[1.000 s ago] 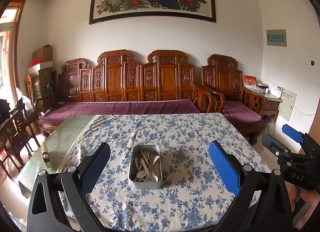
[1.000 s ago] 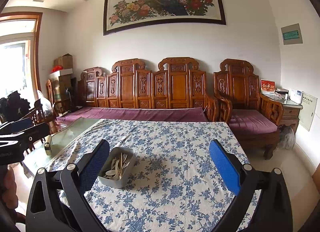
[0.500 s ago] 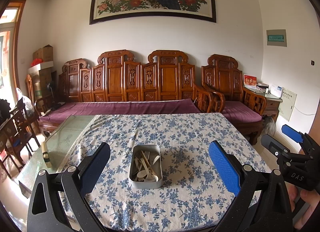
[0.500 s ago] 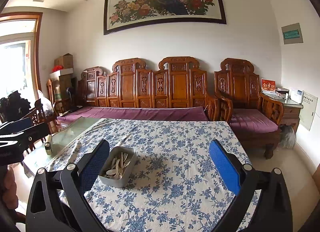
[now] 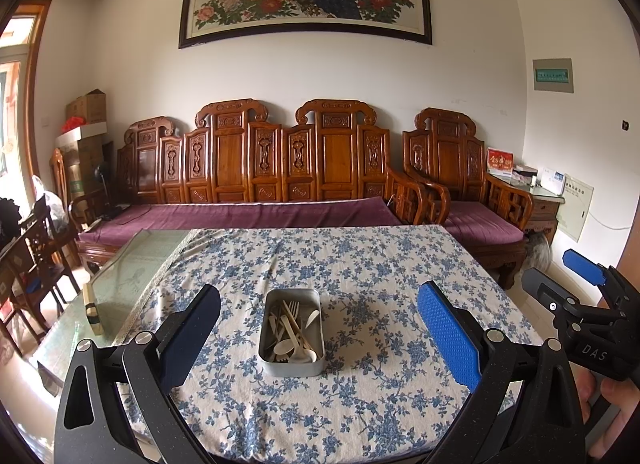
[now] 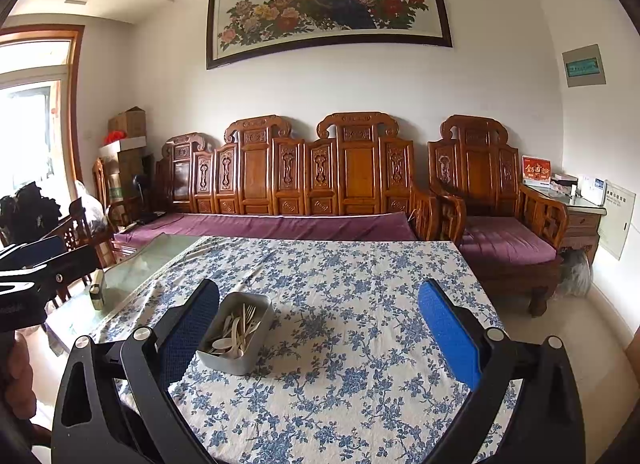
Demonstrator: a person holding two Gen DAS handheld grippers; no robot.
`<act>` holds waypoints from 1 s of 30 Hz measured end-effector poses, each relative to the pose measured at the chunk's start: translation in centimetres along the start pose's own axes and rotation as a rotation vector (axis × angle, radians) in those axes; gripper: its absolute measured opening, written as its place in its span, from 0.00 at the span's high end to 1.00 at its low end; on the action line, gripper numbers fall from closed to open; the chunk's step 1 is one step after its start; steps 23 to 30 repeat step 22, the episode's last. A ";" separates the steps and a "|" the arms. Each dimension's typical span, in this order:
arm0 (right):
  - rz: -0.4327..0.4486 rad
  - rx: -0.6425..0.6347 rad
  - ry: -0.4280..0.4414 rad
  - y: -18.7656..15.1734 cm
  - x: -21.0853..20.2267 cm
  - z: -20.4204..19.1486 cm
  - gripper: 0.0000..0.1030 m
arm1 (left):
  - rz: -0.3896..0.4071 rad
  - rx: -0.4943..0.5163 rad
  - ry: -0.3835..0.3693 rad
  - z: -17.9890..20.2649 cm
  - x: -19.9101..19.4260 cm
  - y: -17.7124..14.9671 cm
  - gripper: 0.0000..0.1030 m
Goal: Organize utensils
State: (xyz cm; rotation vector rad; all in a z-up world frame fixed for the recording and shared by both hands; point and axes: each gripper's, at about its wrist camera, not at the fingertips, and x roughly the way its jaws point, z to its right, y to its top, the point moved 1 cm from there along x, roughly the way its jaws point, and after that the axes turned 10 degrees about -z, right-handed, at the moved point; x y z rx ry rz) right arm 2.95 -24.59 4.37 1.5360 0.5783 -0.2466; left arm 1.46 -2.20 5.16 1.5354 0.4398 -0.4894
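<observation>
A grey metal tin [image 5: 291, 334] sits on the blue-flowered tablecloth [image 5: 360, 264] and holds several pale spoons and forks [image 5: 294, 330]. My left gripper [image 5: 319, 310] is open and empty, held above the near table edge with the tin between its fingers in the view. My right gripper [image 6: 319, 310] is open and empty, to the right of the tin [image 6: 236, 332], which lies by its left finger [image 6: 192, 324]. The right gripper also shows at the right edge of the left wrist view [image 5: 580, 284].
The cloth covers the right part of a glass-topped table [image 5: 132, 272]. A small wooden block [image 5: 92, 308] lies on the glass at the left. A carved wooden sofa [image 5: 280, 183] stands behind the table, chairs [image 5: 36, 248] at the left.
</observation>
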 end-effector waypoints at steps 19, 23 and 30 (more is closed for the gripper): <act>-0.002 0.001 0.002 0.0 0.0 0.1 0.03 | -0.002 -0.005 0.000 0.1 0.0 -0.2 0.08; -0.002 0.001 0.002 -0.1 0.0 0.0 0.03 | -0.002 -0.007 -0.003 0.1 0.0 -0.3 0.08; -0.002 0.001 0.002 -0.1 0.0 0.0 0.03 | -0.002 -0.007 -0.003 0.1 0.0 -0.3 0.08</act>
